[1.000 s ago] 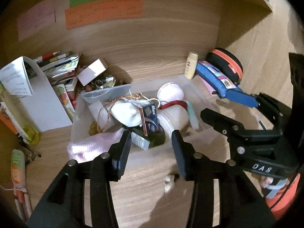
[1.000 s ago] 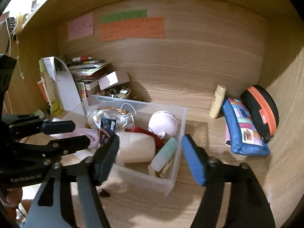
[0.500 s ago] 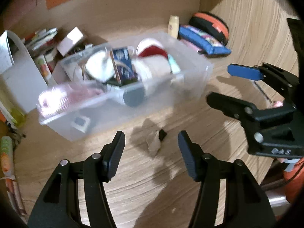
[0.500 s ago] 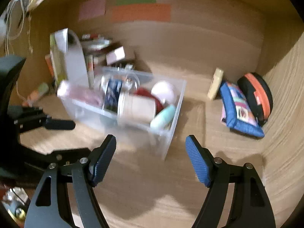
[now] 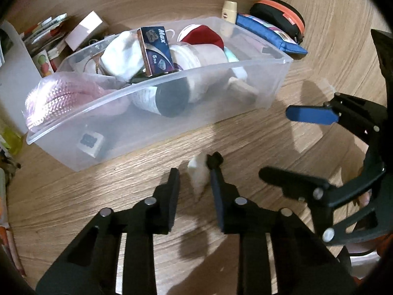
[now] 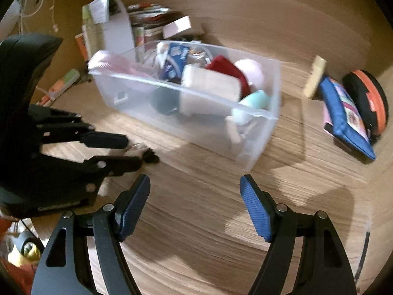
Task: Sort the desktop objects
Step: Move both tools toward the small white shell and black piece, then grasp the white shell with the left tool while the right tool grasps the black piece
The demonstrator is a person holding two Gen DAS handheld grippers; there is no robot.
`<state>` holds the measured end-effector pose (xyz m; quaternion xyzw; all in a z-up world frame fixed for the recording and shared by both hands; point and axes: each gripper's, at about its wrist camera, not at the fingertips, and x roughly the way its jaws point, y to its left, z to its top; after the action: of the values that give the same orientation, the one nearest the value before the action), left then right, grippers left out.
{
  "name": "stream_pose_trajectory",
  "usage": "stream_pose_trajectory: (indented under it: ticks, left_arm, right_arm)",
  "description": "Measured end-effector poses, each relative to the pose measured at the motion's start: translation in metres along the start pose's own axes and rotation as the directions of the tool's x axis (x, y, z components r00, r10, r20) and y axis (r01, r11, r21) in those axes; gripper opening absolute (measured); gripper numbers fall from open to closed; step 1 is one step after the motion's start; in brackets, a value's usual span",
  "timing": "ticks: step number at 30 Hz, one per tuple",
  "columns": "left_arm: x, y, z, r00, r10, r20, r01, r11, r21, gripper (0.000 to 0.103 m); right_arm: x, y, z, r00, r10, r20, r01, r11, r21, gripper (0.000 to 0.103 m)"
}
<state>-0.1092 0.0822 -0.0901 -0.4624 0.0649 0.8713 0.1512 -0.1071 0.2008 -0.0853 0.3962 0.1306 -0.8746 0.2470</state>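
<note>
The left gripper (image 5: pixel 194 179) is down on the wooden desk (image 5: pixel 73 196). Its jaws have just been closing around a small white object with a black end (image 5: pixel 200 174), lying loose in front of the clear plastic bin (image 5: pixel 270 61); whether the pads press it yet, I cannot tell. The right gripper (image 6: pixel 195 191) hangs open and empty. Step in hand: pickup. Next, a firm pinch, then a lift toward the bin.

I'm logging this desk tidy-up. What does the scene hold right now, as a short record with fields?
surface: wooden desk
bin: clear plastic box, full of small items
loose item: small white object on desk in front of box
left hand-held gripper: jaws just closing around white object, gap on one side
right hand-held gripper: open, empty
</note>
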Motion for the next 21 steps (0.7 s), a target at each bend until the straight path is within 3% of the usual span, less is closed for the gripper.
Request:
stream_pose_trajectory:
  ticks: [3,6,8,13,17,21]
  left_arm:
    - [0.001,0.002,0.0,1.0,-0.006,0.001,0.006,1.0,0.006,0.023]
    - [0.003,0.003,0.001,1.0,0.009,0.003,-0.009,1.0,0.018,0.015]
    - [0.003,0.009,0.002,1.0,0.008,0.004,-0.008,1.0,0.007,0.015]
    - [0.001,0.025,0.0,1.0,0.023,0.012,-0.023,0.999,-0.028,0.015]
    - [-0.004,0.038,-0.002,0.999,0.025,0.029,-0.023,0.997,-0.077,0.015]
    - [-0.01,0.043,-0.003,0.998,0.031,0.057,-0.025,0.995,-0.101,0.015]
  right_arm:
    - [0.004,0.008,0.003,1.0,0.009,-0.002,-0.009,0.999,-0.038,0.07]
    - [0.01,0.015,0.008,1.0,0.025,-0.009,-0.026,0.997,-0.067,0.068]
    - [0.017,0.017,0.012,0.999,0.037,-0.024,-0.039,0.996,-0.08,0.06]
    - [0.033,0.023,0.019,0.996,0.067,-0.067,-0.073,0.993,-0.092,0.054]
    - [0.04,0.032,0.025,0.994,0.079,-0.075,-0.088,0.989,-0.12,0.041]
    - [0.04,0.036,0.027,0.994,0.086,-0.066,-0.094,0.987,-0.127,0.02]
